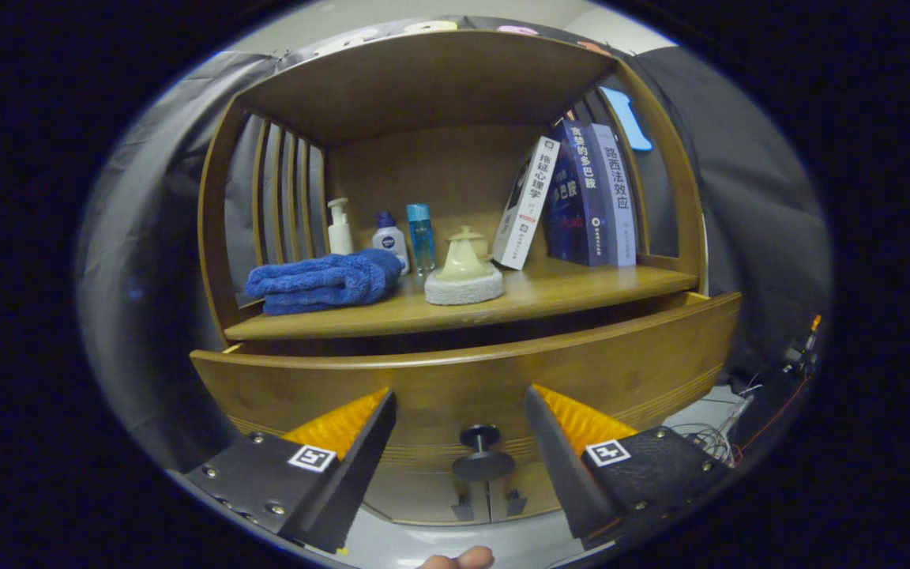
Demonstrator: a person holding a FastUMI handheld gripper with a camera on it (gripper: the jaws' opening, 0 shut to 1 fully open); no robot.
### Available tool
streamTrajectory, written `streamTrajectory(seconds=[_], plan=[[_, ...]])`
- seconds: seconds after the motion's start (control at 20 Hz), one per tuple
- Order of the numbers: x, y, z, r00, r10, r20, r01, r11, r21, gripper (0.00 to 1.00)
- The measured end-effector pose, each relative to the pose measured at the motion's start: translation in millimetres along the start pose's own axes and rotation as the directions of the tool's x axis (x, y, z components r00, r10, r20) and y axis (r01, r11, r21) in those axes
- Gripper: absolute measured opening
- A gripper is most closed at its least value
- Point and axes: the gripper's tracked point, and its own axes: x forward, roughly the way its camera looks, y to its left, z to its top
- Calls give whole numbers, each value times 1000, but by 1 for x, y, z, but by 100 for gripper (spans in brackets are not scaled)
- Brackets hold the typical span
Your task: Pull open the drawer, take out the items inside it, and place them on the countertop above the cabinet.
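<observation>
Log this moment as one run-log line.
phase: approach | gripper: open, fingers either side of drawer knob, not touching | drawer: slightly open | countertop: towel, bottles, teapot, books

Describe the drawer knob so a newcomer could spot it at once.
Find the wooden cabinet with its shelf of bottles and books. Below the shelf runs the wide curved drawer front. The knob is a small dark round pull at its middle, framed by the open tongs, the only dark fitting on the drawer front.

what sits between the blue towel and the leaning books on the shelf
In the gripper view, a pale teapot on a round pad stands between the blue towel and the books.
</observation>
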Motion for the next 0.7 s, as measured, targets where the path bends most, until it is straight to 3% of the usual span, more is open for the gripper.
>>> streamTrajectory(seconds=[0.7], plan=[[33,4,2,999,1,-51,-4,999,-42,99]])
